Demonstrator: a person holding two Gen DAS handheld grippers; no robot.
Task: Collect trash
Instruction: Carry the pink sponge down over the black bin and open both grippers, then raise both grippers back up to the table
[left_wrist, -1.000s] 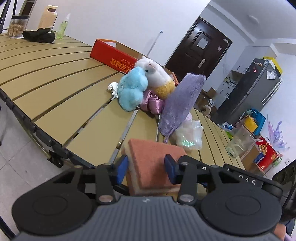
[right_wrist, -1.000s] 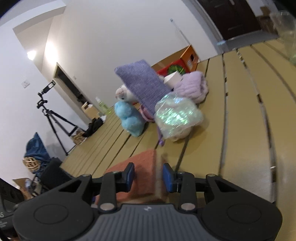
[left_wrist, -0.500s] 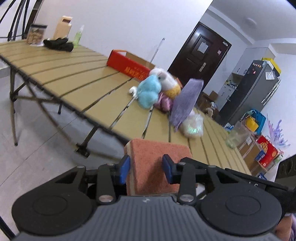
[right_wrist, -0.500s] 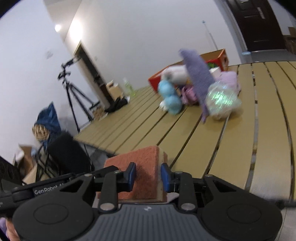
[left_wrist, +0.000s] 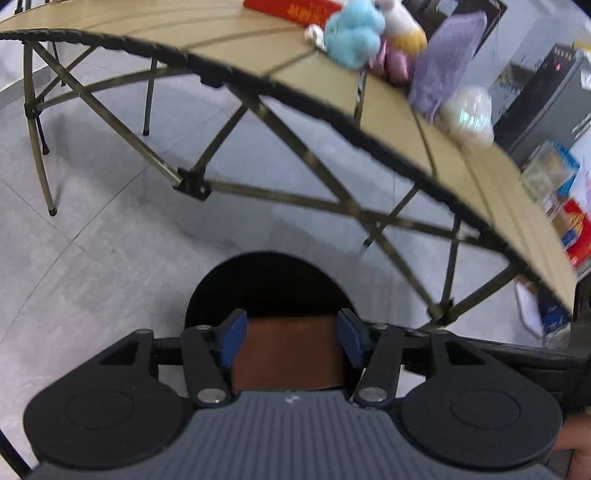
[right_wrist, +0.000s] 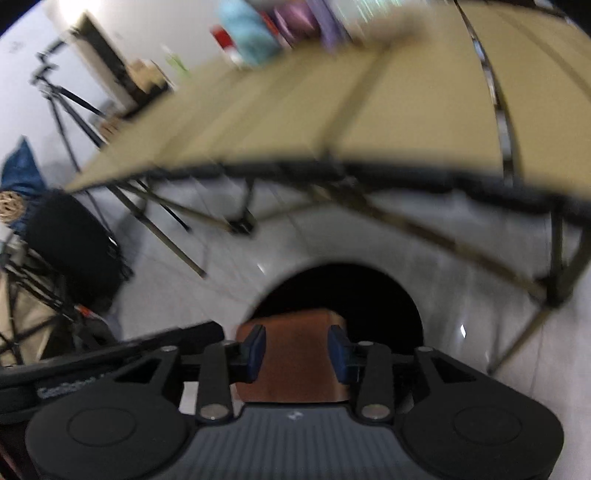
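Observation:
An orange sponge (left_wrist: 290, 354) sits between the blue pads of my left gripper (left_wrist: 291, 328). Its jaws are opening, and the pads still touch the sponge's sides. In the right wrist view an orange sponge (right_wrist: 295, 369) is pinched by my right gripper (right_wrist: 297, 339). These jaws are opening too, with the pads pressed into it. I cannot tell whether both hold one sponge. Both grippers point steeply down over the round black mouth of a bin (left_wrist: 273, 284) (right_wrist: 343, 295) on the floor. The left gripper's body (right_wrist: 110, 365) reaches in from the left.
The slatted folding table (left_wrist: 229, 51) (right_wrist: 332, 110) stands beyond the bin, its cross-braced legs (left_wrist: 258, 110) close behind. On it lie a blue plush (left_wrist: 351, 33), a purple cloth (left_wrist: 447, 55) and a clear crumpled bag (left_wrist: 469, 114). A tripod (right_wrist: 62, 103) and a black seat (right_wrist: 70, 240) stand left.
Both grippers have left the tabletop edge, sunk and tipped downward, so the black bin now lies under the sponge. Both pairs of jaws stand wider than half a second ago.

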